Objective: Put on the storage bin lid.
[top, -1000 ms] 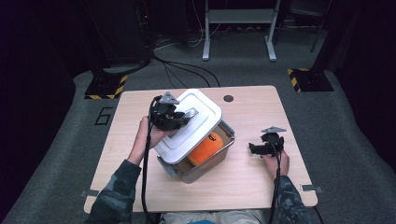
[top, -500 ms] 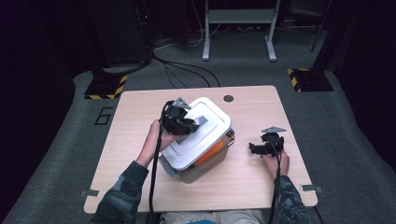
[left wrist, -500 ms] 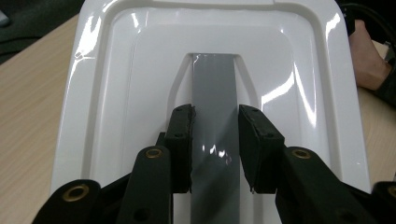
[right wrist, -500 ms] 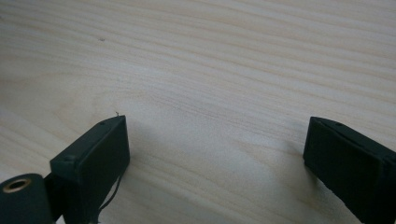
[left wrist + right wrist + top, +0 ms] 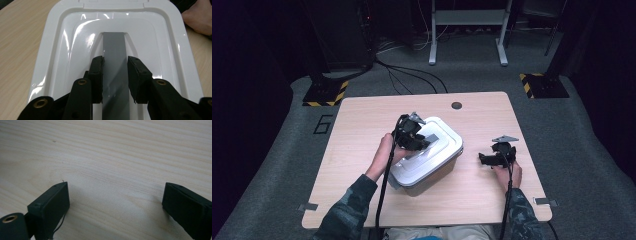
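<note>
A white lid (image 5: 439, 145) with a grey strip handle (image 5: 113, 45) lies flat on a clear plastic box (image 5: 427, 176) in the middle of the wooden table (image 5: 362, 115). My left gripper (image 5: 115, 61) reaches over the lid (image 5: 70, 37) from the left, its jaws shut on either side of the grey handle. In the high view the left gripper (image 5: 424, 142) sits on the lid's top. My right gripper (image 5: 484, 159) rests to the right of the box, apart from it. Its jaws (image 5: 116, 187) stand wide open over bare wood with nothing between them.
A round cable hole (image 5: 456, 105) sits near the table's far edge. Stand feet with yellow-black tape (image 5: 323, 92) and cables lie on the grey floor behind the table. The person's other hand (image 5: 197, 17) shows beyond the lid.
The lid, tilted up a second ago with orange contents showing under it, has come down flat onto the box. My left gripper moved down and right with it. The right gripper kept still.
</note>
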Available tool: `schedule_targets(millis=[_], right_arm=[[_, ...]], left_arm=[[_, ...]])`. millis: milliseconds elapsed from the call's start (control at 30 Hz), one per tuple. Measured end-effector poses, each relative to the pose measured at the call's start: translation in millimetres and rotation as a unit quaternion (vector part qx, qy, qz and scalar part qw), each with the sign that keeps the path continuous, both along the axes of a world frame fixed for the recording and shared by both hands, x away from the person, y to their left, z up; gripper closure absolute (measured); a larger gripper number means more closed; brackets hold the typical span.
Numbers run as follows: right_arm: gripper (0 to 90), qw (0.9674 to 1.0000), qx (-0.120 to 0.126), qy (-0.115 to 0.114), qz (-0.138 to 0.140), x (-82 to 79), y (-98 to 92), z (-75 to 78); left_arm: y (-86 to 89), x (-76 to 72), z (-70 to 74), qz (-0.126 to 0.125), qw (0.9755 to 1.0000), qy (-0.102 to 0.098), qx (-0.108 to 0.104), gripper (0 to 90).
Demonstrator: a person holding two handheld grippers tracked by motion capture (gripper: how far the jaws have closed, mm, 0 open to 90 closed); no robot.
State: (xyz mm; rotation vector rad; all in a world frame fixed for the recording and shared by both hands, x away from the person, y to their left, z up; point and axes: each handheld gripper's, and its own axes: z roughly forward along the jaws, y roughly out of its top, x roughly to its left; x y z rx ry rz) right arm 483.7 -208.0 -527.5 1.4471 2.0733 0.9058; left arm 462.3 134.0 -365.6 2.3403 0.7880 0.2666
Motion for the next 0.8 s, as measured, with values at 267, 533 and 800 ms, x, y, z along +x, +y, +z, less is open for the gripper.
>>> schedule_targets(millis=[267, 533, 800], right_arm=[[6.8, 1.0000, 0.000, 0.000, 0.000, 0.0, -0.1, 0.0], [6.8, 1.0000, 0.000, 0.000, 0.000, 0.0, -0.1, 0.0], [6.8, 1.0000, 0.000, 0.000, -0.001, 0.0, 0.0, -0.1]], left_arm=[[-3.1, -1.1, -4.3, -0.001, 1.0000, 0.003, 0.000, 66.3], [-5.7, -4.4, -9.4, -0.008, 1.0000, 0.002, 0.004, 66.2], [-5.8, -6.7, -12.0, -0.006, 1.0000, -0.006, 0.004, 65.6]])
